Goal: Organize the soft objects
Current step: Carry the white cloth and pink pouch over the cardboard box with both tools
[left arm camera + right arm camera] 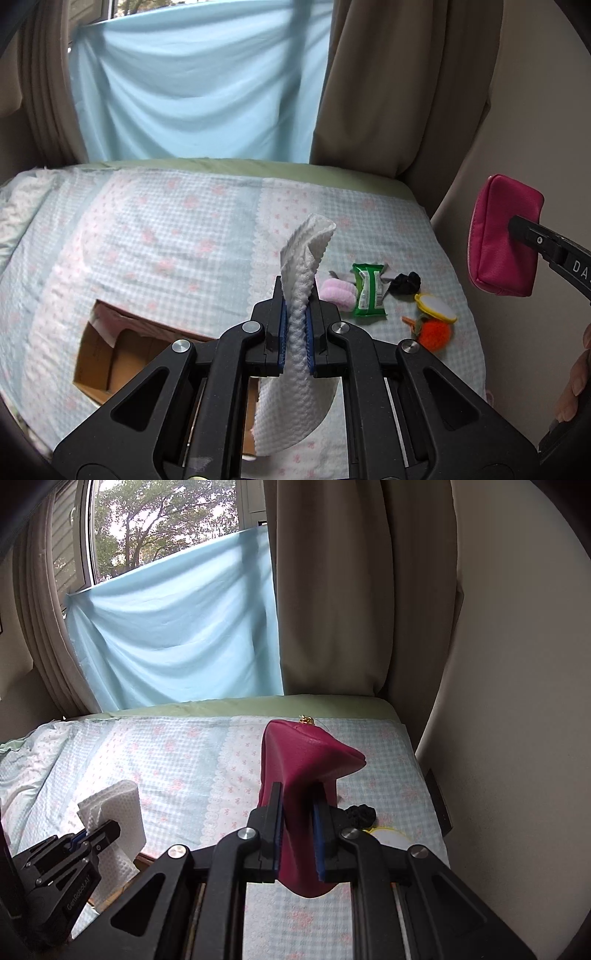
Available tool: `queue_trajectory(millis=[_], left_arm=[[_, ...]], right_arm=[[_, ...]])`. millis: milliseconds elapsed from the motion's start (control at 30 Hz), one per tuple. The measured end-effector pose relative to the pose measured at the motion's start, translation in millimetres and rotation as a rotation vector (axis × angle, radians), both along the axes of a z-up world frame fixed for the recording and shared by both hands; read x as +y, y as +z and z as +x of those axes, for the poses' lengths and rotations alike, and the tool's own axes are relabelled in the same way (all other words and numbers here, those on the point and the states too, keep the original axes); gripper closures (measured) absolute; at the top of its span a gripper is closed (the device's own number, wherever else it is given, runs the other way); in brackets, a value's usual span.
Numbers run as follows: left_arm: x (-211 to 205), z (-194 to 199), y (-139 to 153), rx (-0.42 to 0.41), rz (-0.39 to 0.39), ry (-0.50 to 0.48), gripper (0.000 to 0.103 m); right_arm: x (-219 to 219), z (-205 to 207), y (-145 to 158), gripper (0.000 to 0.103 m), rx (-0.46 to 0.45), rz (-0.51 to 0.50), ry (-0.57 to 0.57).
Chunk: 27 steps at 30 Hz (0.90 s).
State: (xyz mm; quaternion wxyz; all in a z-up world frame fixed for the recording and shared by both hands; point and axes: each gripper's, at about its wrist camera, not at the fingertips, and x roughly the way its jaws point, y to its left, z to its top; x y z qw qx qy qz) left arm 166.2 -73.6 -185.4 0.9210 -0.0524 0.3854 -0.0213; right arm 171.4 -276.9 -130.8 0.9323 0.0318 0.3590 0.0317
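My left gripper is shut on a white textured cloth and holds it above the bed, beside an open cardboard box. It also shows in the right wrist view with the cloth. My right gripper is shut on a magenta zip pouch, held in the air over the bed's right side; the pouch also shows in the left wrist view. On the bed lie a pink soft pad, a green packet, a black scrunchie, a yellow-rimmed white round item and an orange pompom.
The bed has a checked blue and pink cover. A light blue sheet and beige curtains hang behind it. A wall runs along the bed's right edge.
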Motion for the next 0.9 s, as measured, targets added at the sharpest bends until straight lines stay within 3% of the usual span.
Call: queue_trajectory(millis=[200,367,600,900], left_arm=[[82.7,-18.9,33.4,0.018,0.034,-0.020,0.096],[146.9,-28.1,30.0,0.060,0.071,-0.065,0.096],[216.0,-28.5,-21.6,0.178,0.109,-0.135,0.096],[247.4,-7.8,-107.6,0.369,0.125,-0.248,0.096]], right_arm=[[68.4,-34.7,18.7,0.090,0.068,0.056,0.020],[132.9,-48.5,5.8,0.090,0.145,0.128,0.043],[205.9,-50.8,-53.0,0.090,0.299,0.235,0.057],[245.1,-27.4,-154.8,0.090,0.551,0.376,-0.030]])
